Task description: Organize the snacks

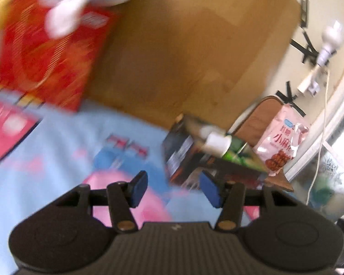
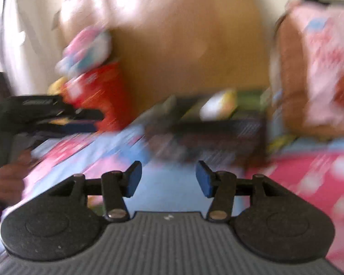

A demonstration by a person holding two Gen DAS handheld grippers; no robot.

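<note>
Both two-finger tools are seen empty above a blue and pink cartoon-printed cloth (image 1: 64,142), the left gripper (image 1: 173,189) and the right gripper (image 2: 168,178) each with blue pads held apart, nothing between them. The snacks are shown ringed around a wooden board: a dark printed cardboard box (image 1: 183,158) just ahead of the left pads, a pink crinkled plastic snack bag (image 1: 279,144) propped against a brown curved holder beyond it, and a red cardboard box (image 1: 50,61) standing far left. The bag is judged light, soft and slippery, best pinched at its sealed top edge; the boxes stiff, to be taken across a narrow side. Red Chinese characters are printed on the bag, only partly legible; other labels are blurred.
</note>
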